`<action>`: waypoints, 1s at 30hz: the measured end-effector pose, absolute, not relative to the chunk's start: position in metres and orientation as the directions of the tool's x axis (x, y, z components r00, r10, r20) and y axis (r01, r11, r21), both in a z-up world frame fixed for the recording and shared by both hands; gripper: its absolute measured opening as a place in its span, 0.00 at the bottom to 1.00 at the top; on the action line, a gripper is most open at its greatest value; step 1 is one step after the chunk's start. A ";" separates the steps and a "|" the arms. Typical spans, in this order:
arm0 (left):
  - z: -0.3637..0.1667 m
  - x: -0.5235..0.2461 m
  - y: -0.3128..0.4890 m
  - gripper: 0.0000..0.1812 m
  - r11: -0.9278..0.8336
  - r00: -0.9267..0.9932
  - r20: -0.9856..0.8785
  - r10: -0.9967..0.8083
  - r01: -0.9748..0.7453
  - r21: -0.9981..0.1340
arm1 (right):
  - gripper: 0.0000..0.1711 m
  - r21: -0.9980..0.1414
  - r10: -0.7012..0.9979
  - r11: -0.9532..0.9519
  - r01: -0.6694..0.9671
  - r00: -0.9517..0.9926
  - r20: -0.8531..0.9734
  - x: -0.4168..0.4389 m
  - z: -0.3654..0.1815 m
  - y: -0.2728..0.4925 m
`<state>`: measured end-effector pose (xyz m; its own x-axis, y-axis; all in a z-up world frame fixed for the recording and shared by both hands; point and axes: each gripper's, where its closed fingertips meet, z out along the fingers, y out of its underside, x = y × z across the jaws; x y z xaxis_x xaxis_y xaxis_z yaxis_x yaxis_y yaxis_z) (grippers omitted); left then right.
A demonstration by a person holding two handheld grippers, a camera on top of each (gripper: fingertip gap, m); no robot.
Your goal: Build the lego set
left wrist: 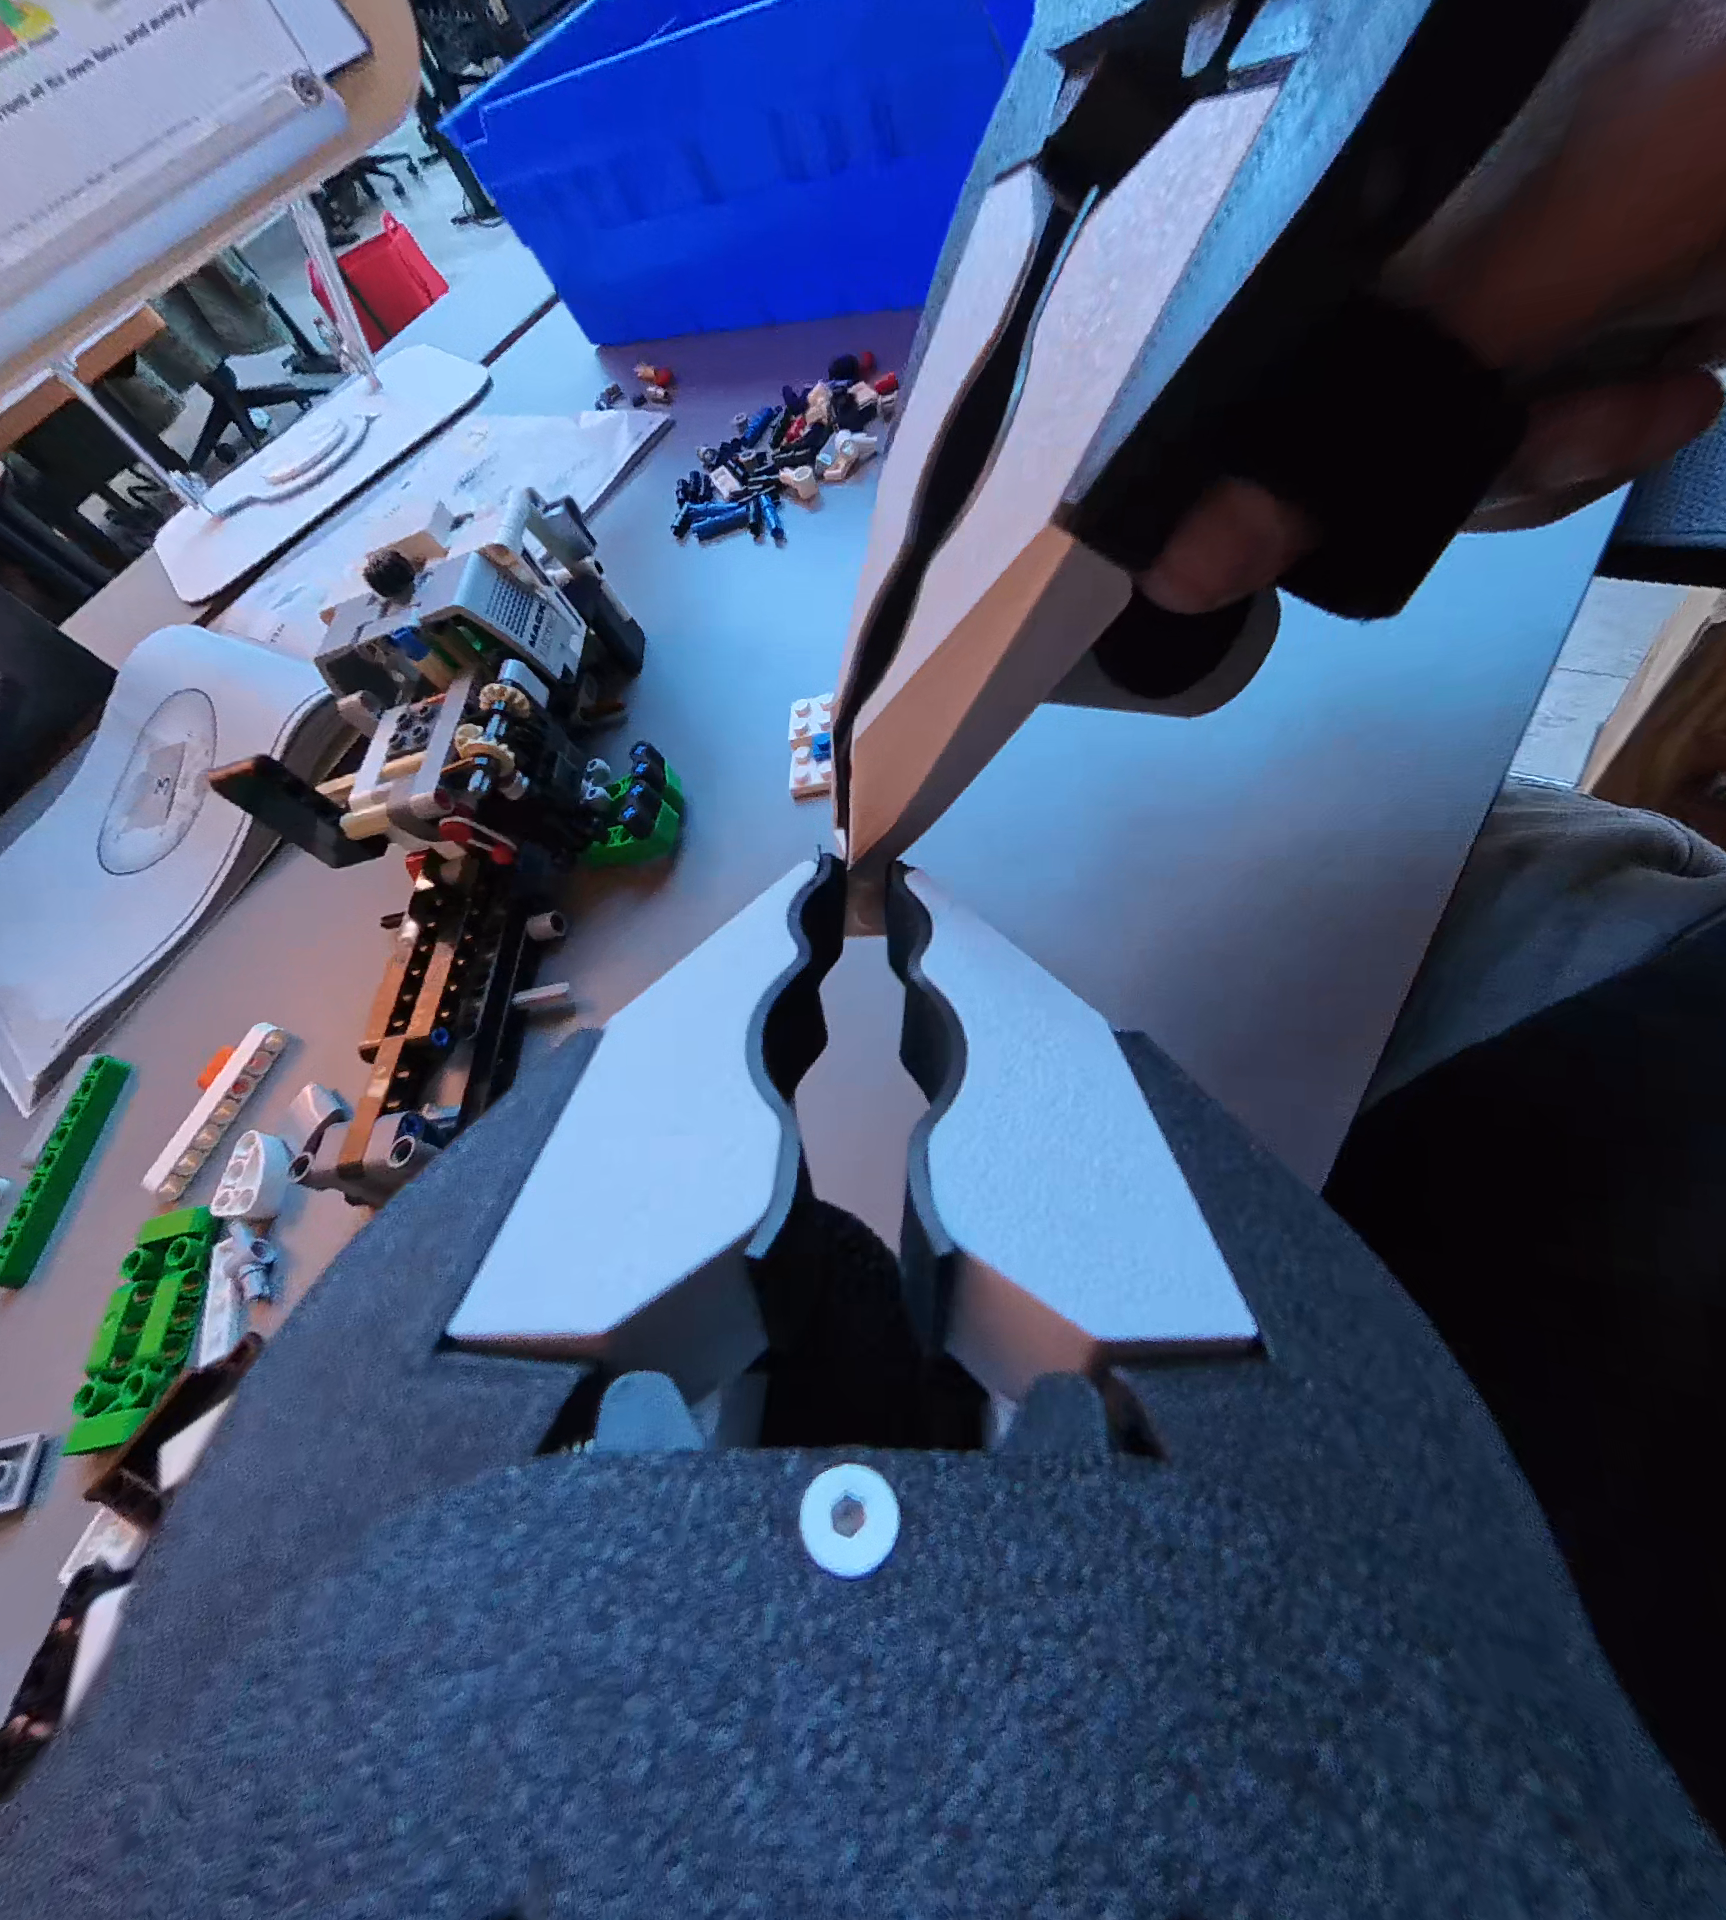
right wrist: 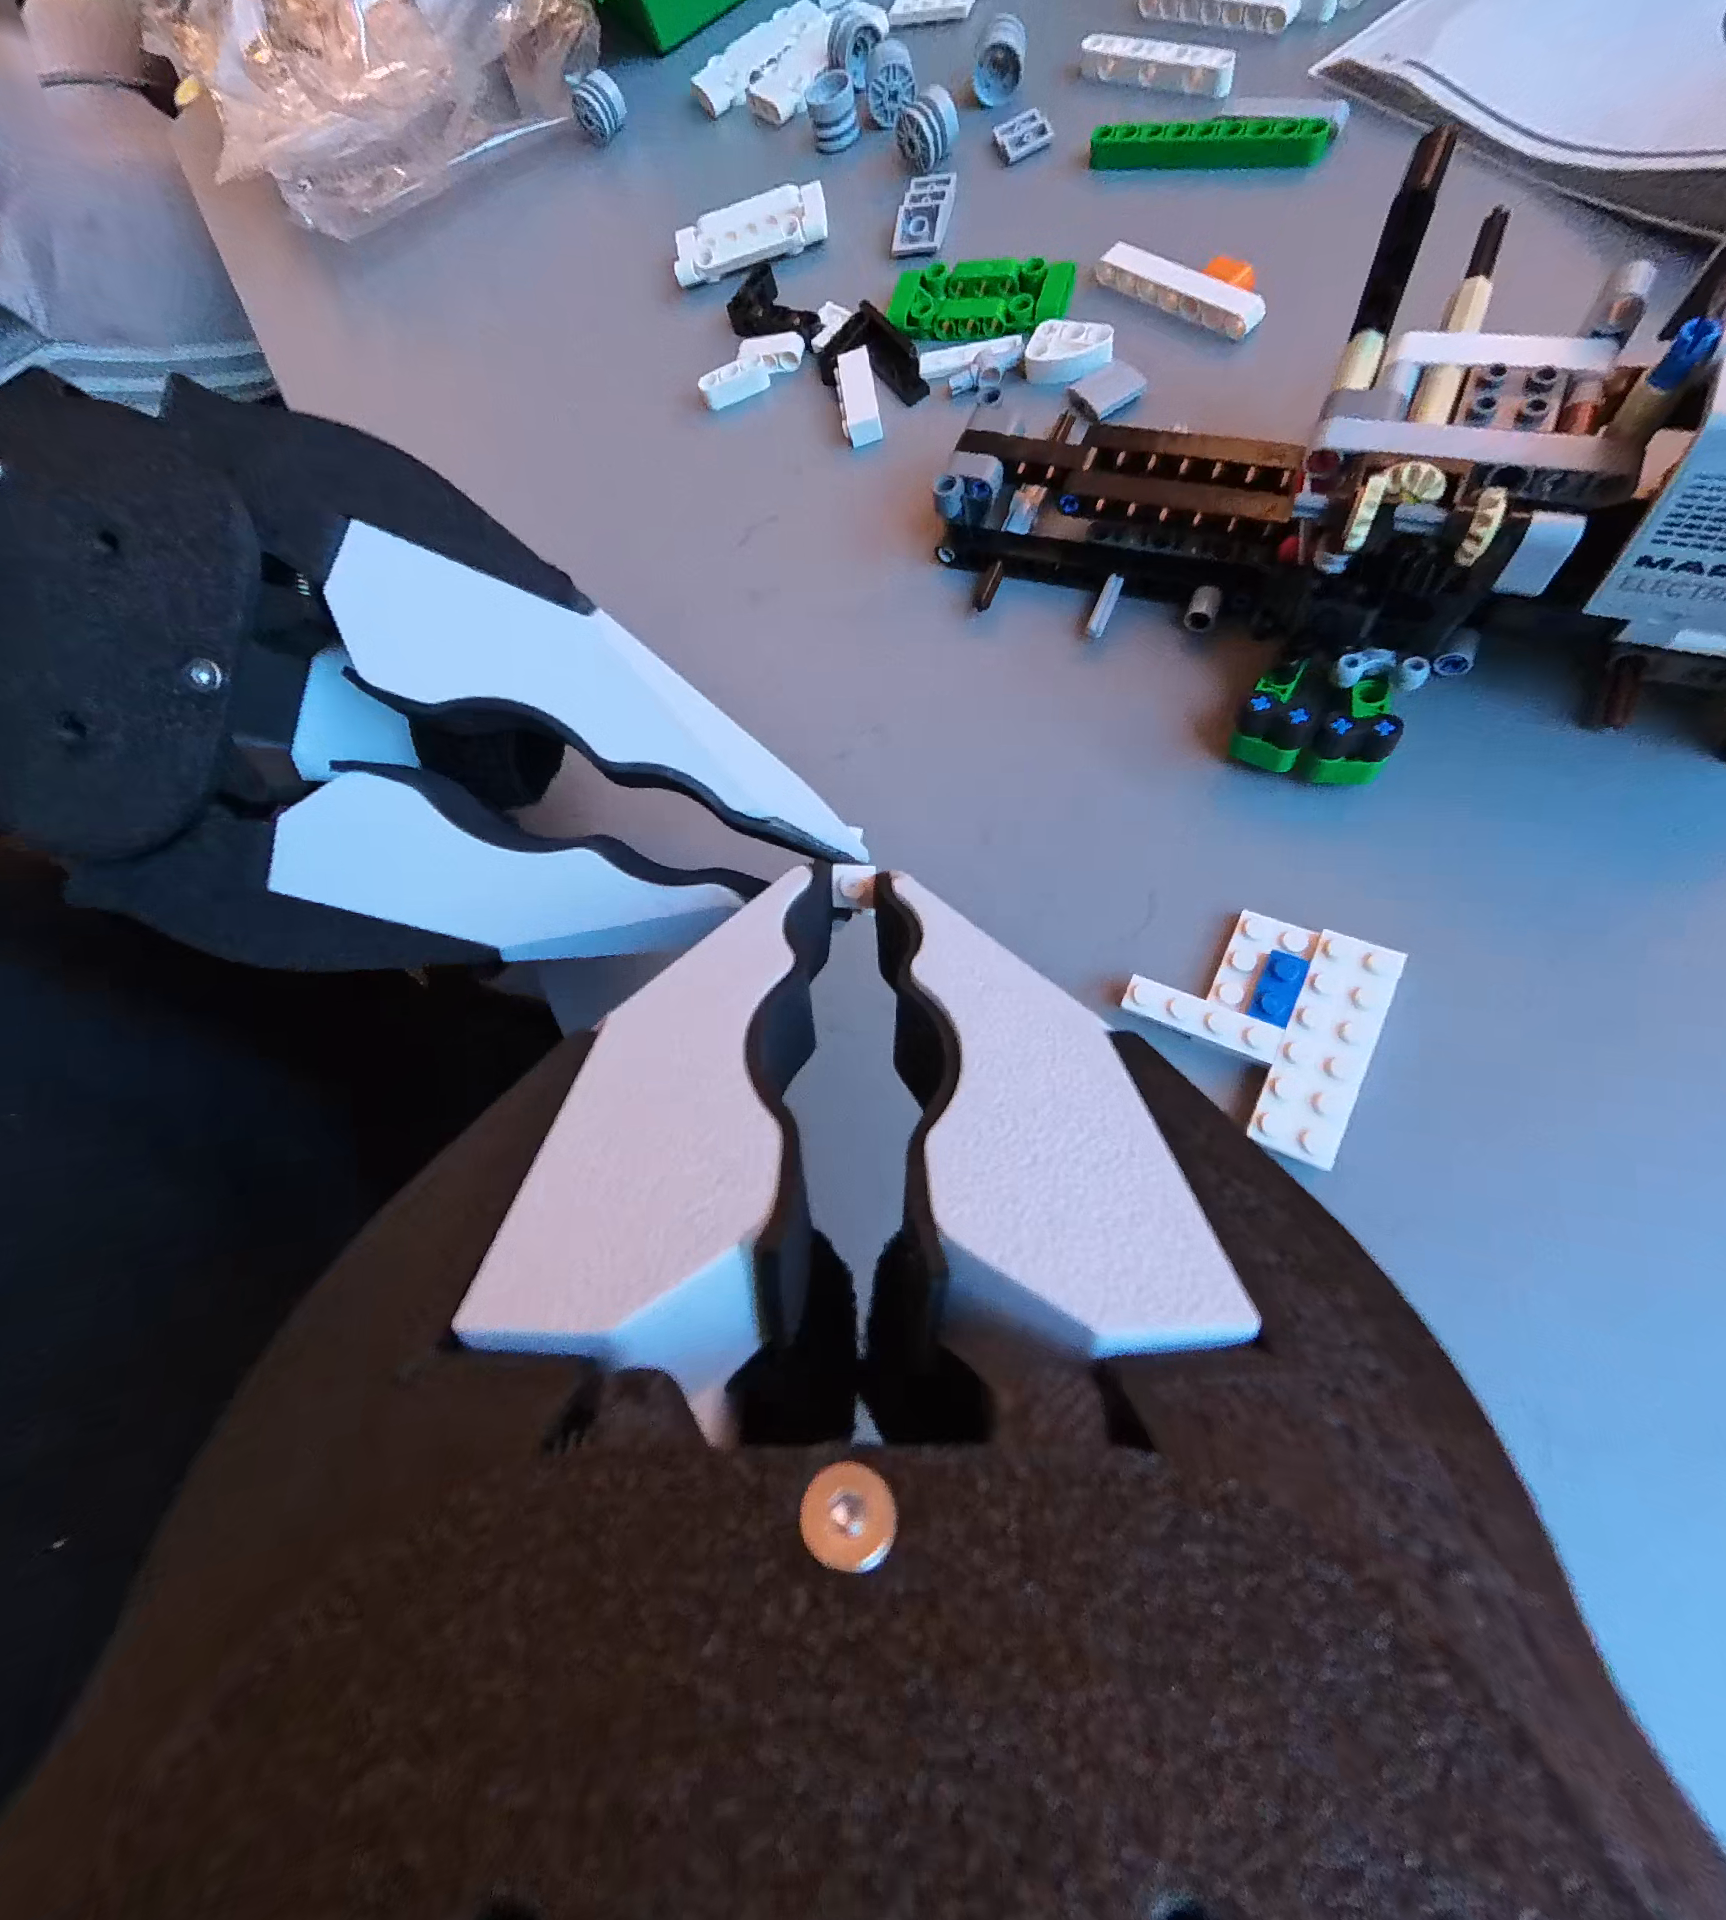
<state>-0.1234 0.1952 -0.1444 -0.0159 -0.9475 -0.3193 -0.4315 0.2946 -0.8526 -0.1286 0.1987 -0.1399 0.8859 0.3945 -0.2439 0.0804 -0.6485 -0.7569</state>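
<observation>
While clenched on a small white stud piece (right wrist: 853, 886), right gripper (right wrist: 851, 896) meets left gripper (right wrist: 805, 847) tip to tip above the tabletop (right wrist: 942, 790). Left jaws nearly closed at the tips; cannot tell whether pinching the same piece. Probably a handover or reorientation: keep grip steady, align studs, release only once the other side holds. Just beside: white plate assembly (right wrist: 1306, 1029) with blue brick (right wrist: 1277, 985). Farther out: half-built truck (right wrist: 1410, 488), loose parts (right wrist: 900, 332).

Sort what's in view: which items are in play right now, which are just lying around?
In play: small white piece, right gripper, left gripper, white plate assembly.
Lying about: half-built truck, green beam, wheels, blue bin, instruction booklet.
</observation>
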 end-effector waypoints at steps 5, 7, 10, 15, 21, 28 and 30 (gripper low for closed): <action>-0.152 -0.127 0.204 0.03 0.221 0.006 -0.261 -0.965 -0.509 -0.832 | 0.04 -0.735 0.381 -0.673 0.080 0.890 -0.252 -0.124 -0.146 0.205; -0.165 -0.130 0.203 0.03 0.175 -0.025 -0.197 -0.980 -0.580 -0.795 | 0.04 -0.712 0.374 -0.698 0.076 0.886 -0.273 -0.119 -0.153 0.204; -0.175 -0.131 0.193 0.03 0.081 -0.088 -0.034 -0.996 -0.613 -0.786 | 0.04 -0.709 0.367 -0.704 0.048 0.879 -0.305 -0.114 -0.157 0.202; -0.187 -0.137 0.182 0.03 0.040 -0.164 0.097 -0.982 -0.675 -0.737 | 0.04 -0.716 0.351 -0.697 0.022 0.881 -0.316 -0.106 -0.159 0.199; -0.184 -0.137 0.178 0.06 0.013 -0.186 0.147 -0.972 -0.661 -0.751 | 0.04 -0.737 0.345 -0.676 -0.008 0.880 -0.327 -0.096 -0.157 0.196; -0.188 -0.148 0.192 0.14 0.015 -0.168 0.135 -0.976 -0.678 -0.734 | 0.04 -0.752 0.373 -0.660 -0.005 0.866 -0.333 -0.091 -0.158 0.192; -0.188 -0.147 0.189 0.17 -0.009 -0.152 0.152 -0.977 -0.680 -0.733 | 0.04 -0.753 0.380 -0.658 -0.006 0.861 -0.339 -0.092 -0.158 0.191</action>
